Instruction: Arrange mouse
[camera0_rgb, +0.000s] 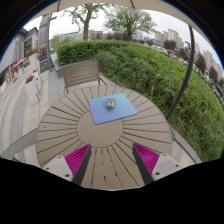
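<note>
Outdoor terrace seen from the hand-held gripper (110, 160), which hangs above the near edge of a round slatted wooden table (70, 125). The two fingers, each with a magenta pad (77, 158) on its inner face, stand wide apart and hold nothing; bare table slats show between them.

The mouse (111, 103), a small grey rounded body, lies at about twelve o'clock from the fingers, well beyond their tips, near the table's centre. It rests on a blue mouse mat (112, 108), whose square outline sits slightly rotated against the slat pattern. The mouse lies close to the mat's middle, so the mat presumably marks the working area for the arrangement.

At about eleven o'clock, past the table's far rim, a wooden bench (80, 73) faces the table. A long clipped hedge (150, 65) runs from twelve towards three o'clock, with a dark pole (186, 60) rising in front of it. Trees and buildings close the background.

Judged from this pose, the task is at its approach stage: the spread of the fingers suits a grasp across the mouse's narrow sides, and the gripper must first travel forward and down over the mat.
</note>
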